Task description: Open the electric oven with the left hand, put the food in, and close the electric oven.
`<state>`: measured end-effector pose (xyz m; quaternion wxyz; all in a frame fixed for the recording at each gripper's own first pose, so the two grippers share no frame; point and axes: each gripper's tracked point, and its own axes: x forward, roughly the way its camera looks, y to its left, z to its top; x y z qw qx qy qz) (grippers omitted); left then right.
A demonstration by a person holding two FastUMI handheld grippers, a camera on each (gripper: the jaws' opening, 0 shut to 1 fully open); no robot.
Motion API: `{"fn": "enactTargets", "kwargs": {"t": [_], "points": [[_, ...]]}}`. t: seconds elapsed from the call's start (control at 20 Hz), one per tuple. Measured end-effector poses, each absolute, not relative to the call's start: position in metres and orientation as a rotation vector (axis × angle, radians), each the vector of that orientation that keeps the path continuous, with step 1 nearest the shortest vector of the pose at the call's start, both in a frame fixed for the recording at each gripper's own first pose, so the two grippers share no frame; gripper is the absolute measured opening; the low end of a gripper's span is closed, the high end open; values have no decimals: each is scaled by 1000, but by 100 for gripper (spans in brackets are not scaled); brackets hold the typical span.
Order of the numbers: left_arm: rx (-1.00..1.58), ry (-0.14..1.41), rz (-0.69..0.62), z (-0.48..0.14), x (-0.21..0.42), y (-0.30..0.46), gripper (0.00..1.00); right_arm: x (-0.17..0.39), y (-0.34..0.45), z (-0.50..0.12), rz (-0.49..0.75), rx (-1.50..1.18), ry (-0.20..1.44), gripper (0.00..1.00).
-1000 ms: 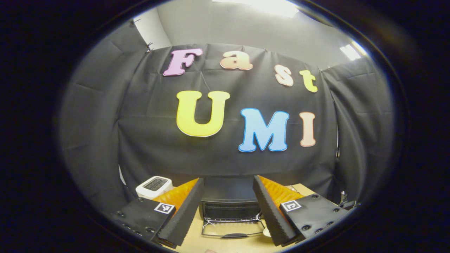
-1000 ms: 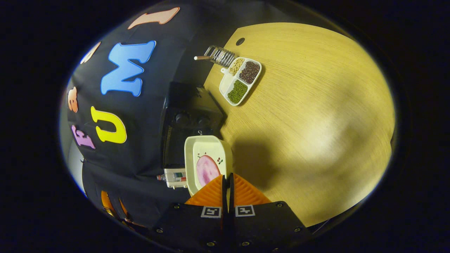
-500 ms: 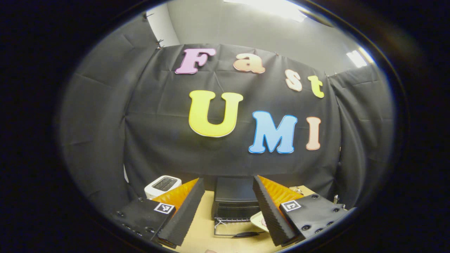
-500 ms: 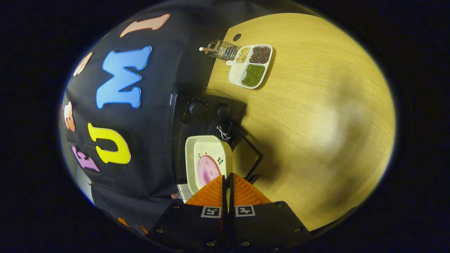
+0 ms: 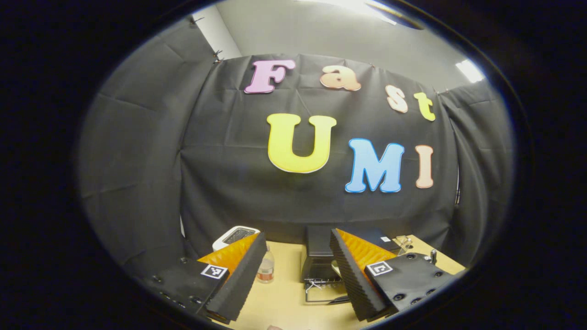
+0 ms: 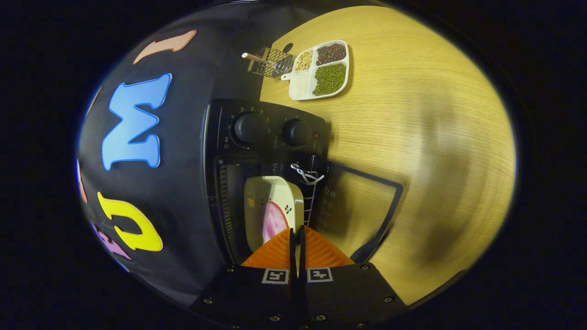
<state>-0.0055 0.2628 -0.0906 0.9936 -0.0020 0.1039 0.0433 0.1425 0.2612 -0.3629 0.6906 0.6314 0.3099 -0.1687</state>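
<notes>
The right tool has its two fingers pressed together on the near rim of a cream baking dish with a pink slice of food in it. Just ahead of the tool, the dish sits in the mouth of the black electric oven, over the wire rack — whether it rests on the rack or is held above it I cannot tell. The oven door lies folded down flat on the wooden desk, to the right of the tool. Beyond the dish are the oven's two control knobs, and farther ahead a white divided tray of beans with a small wire basket touching its left side.

The left tool is held wide open, with nothing between its fingers. Ahead of it, between the fingers and partly behind the right one, stands the same oven with its door down on the desk. Forward and to the left, a small bottle stands just beside the left finger, and a white toaster sits behind it against the booth wall
</notes>
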Motion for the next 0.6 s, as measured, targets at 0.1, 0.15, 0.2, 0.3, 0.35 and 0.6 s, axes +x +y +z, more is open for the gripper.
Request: {"fn": "enactTargets", "kwargs": {"t": [0.1, 0.15, 0.2, 0.3, 0.35, 0.6], "points": [[1, 228, 103, -97, -7, 276, 94, 159, 267, -368, -413, 1411, 652, 0], [3, 237, 112, -101, -7, 282, 94, 168, 270, -373, -438, 1418, 637, 0], [6, 243, 121, -102, -7, 288, 89, 176, 274, -376, -456, 1439, 621, 0], [13, 251, 139, -101, -11, 298, 99, 191, 280, -386, -481, 1465, 598, 0], [21, 254, 147, -101, -13, 303, 90, 198, 284, -389, -485, 1464, 589, 0], [27, 286, 178, -108, -18, 318, 89, 229, 296, -395, -484, 1462, 531, 1]]}}
